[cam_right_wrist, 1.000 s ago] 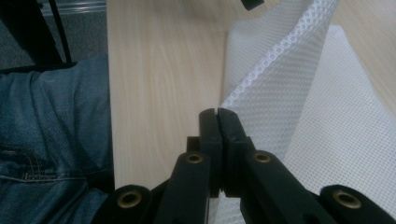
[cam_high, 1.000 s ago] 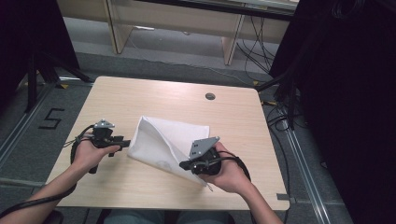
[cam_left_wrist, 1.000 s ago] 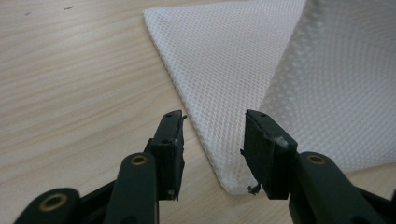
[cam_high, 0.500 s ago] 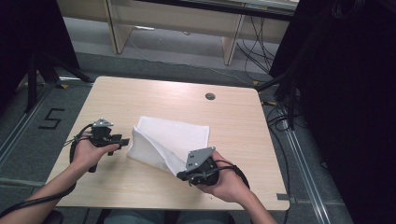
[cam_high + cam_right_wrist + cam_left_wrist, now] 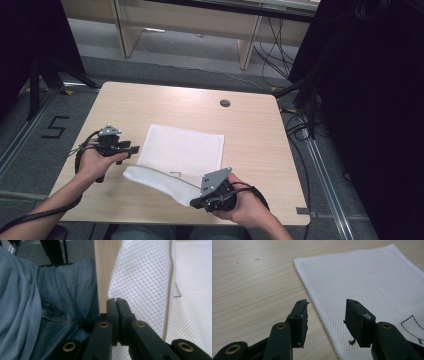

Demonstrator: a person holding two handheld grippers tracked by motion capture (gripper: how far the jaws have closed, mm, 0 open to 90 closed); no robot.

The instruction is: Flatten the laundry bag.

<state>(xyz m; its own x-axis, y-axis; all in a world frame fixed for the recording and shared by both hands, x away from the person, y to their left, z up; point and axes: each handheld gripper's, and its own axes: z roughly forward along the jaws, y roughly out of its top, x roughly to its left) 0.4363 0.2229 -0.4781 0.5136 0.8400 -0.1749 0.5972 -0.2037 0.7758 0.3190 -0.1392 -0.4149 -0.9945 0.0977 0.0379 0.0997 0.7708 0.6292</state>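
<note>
Mesh bag [image 5: 182, 150]: white open-weave netting, rectangular, lying flat on the middle of the table with its near edge lifted and folded over toward the near table edge; fine honeycomb holes show in both gripper views [image 5: 367, 282] [image 5: 142, 277]. A thin dark line marking sits near its near edge.
Left gripper [image 5: 131, 148]: black, hard plastic with brass-coloured pivot pins, grey three-cornered plate on top; held level at the bag's left edge. Jaws spread and have just been opening; the bag's left edge lies on the table below the gap, and the pads do not press on it [image 5: 325, 315].
Right gripper [image 5: 195, 204]: same build, near the table's near edge. Jaws pressed together, pinching the bag's lifted near corner [image 5: 116, 302]; the mesh rises taut from the tips.
Left hand [image 5: 95, 162]: wrapped around the gripper body, a black cable trailing from it.
Right hand [image 5: 245, 205]: gripping from below, close to the near edge.
Table [image 5: 260, 135]: pale wood-grain laminate, matt, rectangular, with a round dark cable port [image 5: 225, 103] near the far edge.
Room: grey floor [image 5: 30, 145] with a black "5" [image 5: 55, 127] marked left of the table; pale wooden furniture legs [image 5: 247, 45] beyond the far edge; dark curtain at right with cables on the floor.
</note>
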